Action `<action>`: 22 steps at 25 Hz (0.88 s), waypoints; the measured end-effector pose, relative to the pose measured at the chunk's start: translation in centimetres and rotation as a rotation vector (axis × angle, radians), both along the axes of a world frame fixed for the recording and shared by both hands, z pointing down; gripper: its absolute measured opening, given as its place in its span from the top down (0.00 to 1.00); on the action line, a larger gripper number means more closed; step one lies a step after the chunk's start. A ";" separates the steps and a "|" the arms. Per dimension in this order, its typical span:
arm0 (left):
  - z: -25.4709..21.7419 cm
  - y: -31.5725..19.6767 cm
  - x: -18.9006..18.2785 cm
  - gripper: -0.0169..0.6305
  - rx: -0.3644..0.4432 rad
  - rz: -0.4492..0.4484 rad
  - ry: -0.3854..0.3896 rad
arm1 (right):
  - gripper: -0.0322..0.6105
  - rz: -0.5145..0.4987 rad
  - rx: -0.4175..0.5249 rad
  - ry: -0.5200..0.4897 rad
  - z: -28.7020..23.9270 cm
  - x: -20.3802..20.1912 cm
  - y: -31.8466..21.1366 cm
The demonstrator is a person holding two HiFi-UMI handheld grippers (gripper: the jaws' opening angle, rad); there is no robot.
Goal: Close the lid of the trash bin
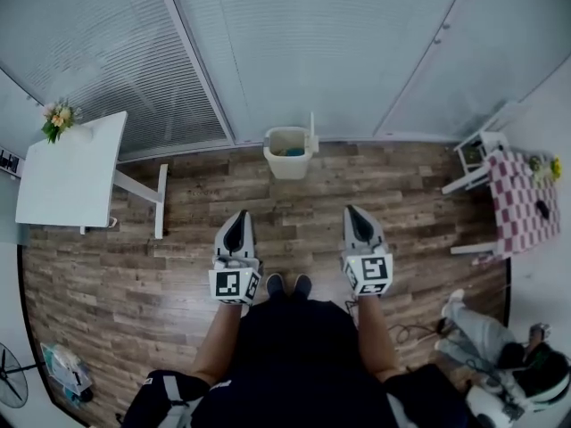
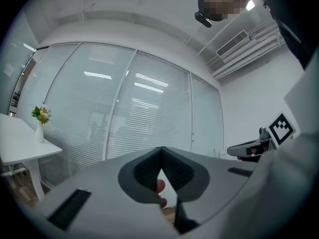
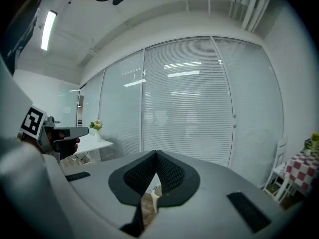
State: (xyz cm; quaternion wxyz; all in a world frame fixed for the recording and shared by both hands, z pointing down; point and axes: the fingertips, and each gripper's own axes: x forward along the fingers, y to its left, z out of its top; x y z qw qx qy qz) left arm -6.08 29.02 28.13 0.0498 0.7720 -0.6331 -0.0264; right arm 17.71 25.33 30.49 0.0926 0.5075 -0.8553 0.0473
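Note:
A cream trash bin stands on the wood floor against the far blind-covered wall. Its lid stands upright at the bin's right side, and something blue lies inside. Both grippers are held out in front of the person, well short of the bin. The left gripper points at the floor left of the bin, the right gripper right of it. In the left gripper view the left gripper has its tips together with nothing held. The right gripper is likewise shut and empty, and the bin's rim shows below its tips.
A white table with a vase of flowers stands at the left. At the right are a checkered table and a white chair. A person sits low at the right, and a fan at the lower left.

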 end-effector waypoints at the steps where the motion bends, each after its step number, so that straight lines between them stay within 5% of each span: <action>1: 0.1 -0.1 0.1 0.96 -0.004 -0.004 -0.001 | 0.95 -0.002 0.005 -0.006 0.0 0.0 -0.1; 7: 0.2 -0.4 0.3 0.96 -0.011 -0.038 -0.024 | 0.94 -0.009 0.006 -0.047 0.4 0.2 -0.8; 9: 0.2 -0.1 0.5 0.96 -0.011 -0.048 -0.025 | 0.61 -0.021 0.006 -0.062 0.8 0.7 -1.1; 12: 0.2 0.0 0.8 0.96 -0.004 -0.060 -0.038 | 0.53 -0.035 -0.001 -0.066 1.3 0.9 -1.7; 22: 1.0 -1.2 -0.1 0.96 0.007 -0.092 -0.050 | 0.49 -0.031 -0.112 -0.036 4.9 0.9 -3.5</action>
